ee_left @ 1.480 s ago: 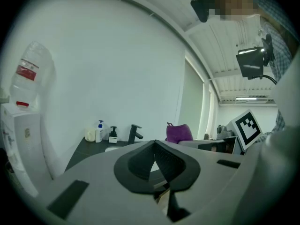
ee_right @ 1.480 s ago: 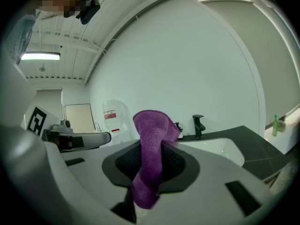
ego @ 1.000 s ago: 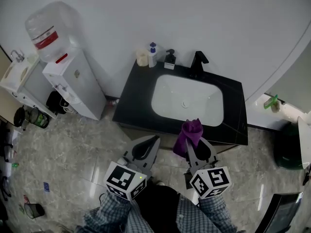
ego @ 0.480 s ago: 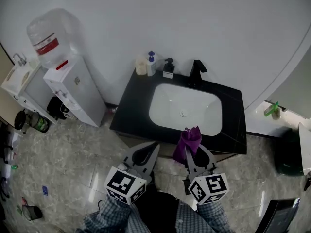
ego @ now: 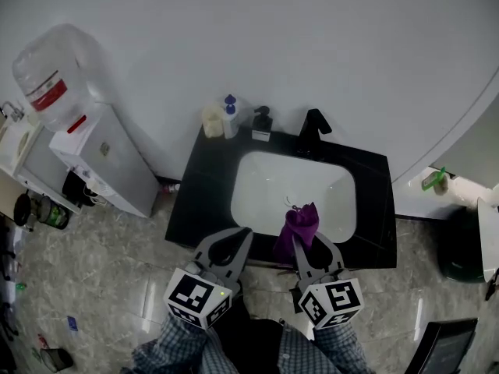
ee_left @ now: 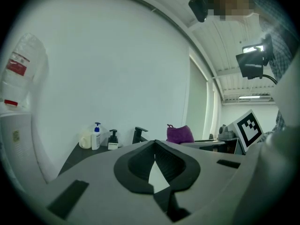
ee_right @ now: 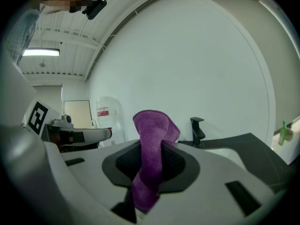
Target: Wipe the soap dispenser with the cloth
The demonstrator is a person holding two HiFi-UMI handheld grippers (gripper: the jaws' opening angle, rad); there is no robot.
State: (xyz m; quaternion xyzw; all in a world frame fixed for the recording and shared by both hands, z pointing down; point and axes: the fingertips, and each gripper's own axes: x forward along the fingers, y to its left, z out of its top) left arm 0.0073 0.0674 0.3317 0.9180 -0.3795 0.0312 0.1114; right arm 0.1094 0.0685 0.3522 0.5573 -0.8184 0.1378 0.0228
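Observation:
A small black pump soap dispenser [ego: 262,123] stands at the back of the black counter [ego: 195,201], left of the black faucet [ego: 313,131]. It also shows far off in the left gripper view [ee_left: 113,140]. My right gripper [ego: 302,240] is shut on a purple cloth [ego: 299,224], which stands up between the jaws [ee_right: 151,153] over the front rim of the white basin [ego: 292,189]. My left gripper [ego: 242,234] hangs beside it at the counter's front edge, jaws shut with nothing in them [ee_left: 155,143]. Both are well short of the dispenser.
A white bottle with a blue pump [ego: 230,117] and a cream container [ego: 212,120] stand left of the dispenser. A water cooler [ego: 93,154] with its bottle [ego: 47,76] stands left of the counter. A green bottle [ego: 434,179] and a dark bin [ego: 460,244] are at the right.
Both grippers and the head have come nearer to the counter. The cloth, earlier short of the counter's front, now reaches over the basin's front rim.

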